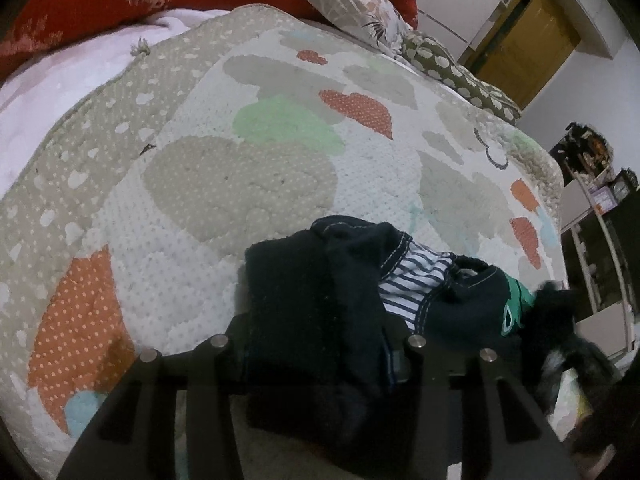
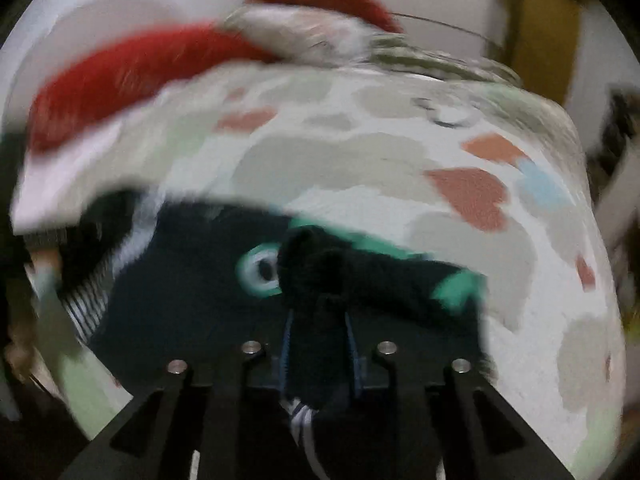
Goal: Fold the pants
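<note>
- Folding was underway: the dark pants [image 1: 320, 300] lay bunched at six o'clock on the cloud-print quilt [image 1: 240, 184], both ends lifted.
- Left gripper [image 1: 316, 344] clamped a thick wad of the fabric, jaws partly apart.
- Right gripper [image 2: 318, 344] pinched a narrower fold, though that view was blurred.
- Next, I judged, the held ends needed laying flat and aligned.

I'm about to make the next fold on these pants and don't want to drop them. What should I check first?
1. Left gripper has fabric of the dark pants between its fingers: ok.
2. Right gripper holds a bunched fold: ok.
3. Pants lie flat: not ok, bunched, striped lining showing.
4. Open quilt beyond the pants: ok.
5. Right wrist view sharp enough to judge the edges: not ok, blurred.
</note>
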Tool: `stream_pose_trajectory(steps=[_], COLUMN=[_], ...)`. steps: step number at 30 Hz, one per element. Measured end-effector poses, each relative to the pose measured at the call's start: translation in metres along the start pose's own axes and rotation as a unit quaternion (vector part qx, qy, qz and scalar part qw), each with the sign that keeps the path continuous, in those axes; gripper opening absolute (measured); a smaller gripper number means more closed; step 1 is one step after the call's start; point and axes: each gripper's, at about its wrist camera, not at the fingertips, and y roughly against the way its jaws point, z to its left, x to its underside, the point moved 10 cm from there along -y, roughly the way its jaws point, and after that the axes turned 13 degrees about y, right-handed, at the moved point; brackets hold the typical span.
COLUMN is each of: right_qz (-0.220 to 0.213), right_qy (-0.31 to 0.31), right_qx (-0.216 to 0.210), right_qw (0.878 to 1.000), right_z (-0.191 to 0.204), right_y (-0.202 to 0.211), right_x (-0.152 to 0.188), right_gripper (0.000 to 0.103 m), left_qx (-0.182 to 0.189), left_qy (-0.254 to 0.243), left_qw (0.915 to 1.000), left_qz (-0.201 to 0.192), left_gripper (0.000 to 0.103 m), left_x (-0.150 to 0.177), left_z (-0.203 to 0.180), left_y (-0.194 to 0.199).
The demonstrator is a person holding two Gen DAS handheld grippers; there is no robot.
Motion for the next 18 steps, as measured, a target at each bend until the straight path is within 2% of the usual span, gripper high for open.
stream_pose_trajectory(steps=[4, 5, 7, 9, 10, 11, 12, 13, 14, 15, 17, 18], right_qz=[-0.028, -0.023, 0.013, 0.049, 0.045, 0.032, 0.004, -0.024, -0.054, -0.079, -0.088, -0.076], right_qy=[-0.112, -0.138, -0.178, -0.225, -0.242, -0.250, -0.251, -0.247, -0.236, -0.206, -0.119, -0.073], right_qx=[0.046, 0.058, 0.093, 0.109, 0.133, 0.170, 0.199, 0.208, 0.203, 0.179, 0.090, 0.026], right_qw=[0.992, 0.988, 0.980, 0.967, 0.960, 0.953, 0.947, 0.946, 0.949, 0.959, 0.985, 0.994], right_z=[-0.086, -0.108, -0.145, -0.174, -0.186, -0.195, -0.200, -0.198, -0.192, -0.177, -0.128, -0.097], right_y=[0.042, 0.048, 0.049, 0.049, 0.058, 0.076, 0.096, 0.110, 0.121, 0.123, 0.102, 0.082], right_x=[0.023, 0.037, 0.072, 0.108, 0.115, 0.116, 0.109, 0.097, 0.080, 0.056, 0.012, -0.008], right_gripper=[0.020, 0.020, 0.022, 0.025, 0.026, 0.030, 0.046, 0.058, 0.069, 0.069, 0.069, 0.069], left_qx=[-0.004, -0.008, -0.013, -0.014, -0.012, -0.011, -0.010, -0.008, -0.008, -0.007, -0.006, -0.006], left_qy=[-0.002, -0.006, -0.014, -0.017, -0.016, -0.015, -0.015, -0.014, -0.015, -0.015, -0.018, -0.020], left_qw=[0.9999, 0.9998, 0.9996, 0.9995, 0.9995, 0.9996, 0.9996, 0.9996, 0.9995, 0.9995, 0.9993, 0.9992], left_qz=[-0.013, -0.017, -0.022, -0.023, -0.024, -0.023, -0.023, -0.024, -0.025, -0.027, -0.032, -0.034], left_gripper=[0.044, 0.044, 0.045, 0.045, 0.046, 0.046, 0.046, 0.046, 0.046, 0.046, 0.046, 0.046], left_x=[0.002, 0.002, 0.003, 0.003, 0.002, 0.002, 0.002, 0.002, 0.002, 0.002, 0.003, 0.003], left_z=[-0.001, -0.002, -0.002, -0.002, -0.002, -0.002, -0.001, -0.001, -0.001, -0.001, -0.001, -0.001], left_y=[0.000, 0.000, 0.000, -0.001, -0.001, -0.001, -0.002, -0.002, -0.002, -0.002, -0.002, -0.002])
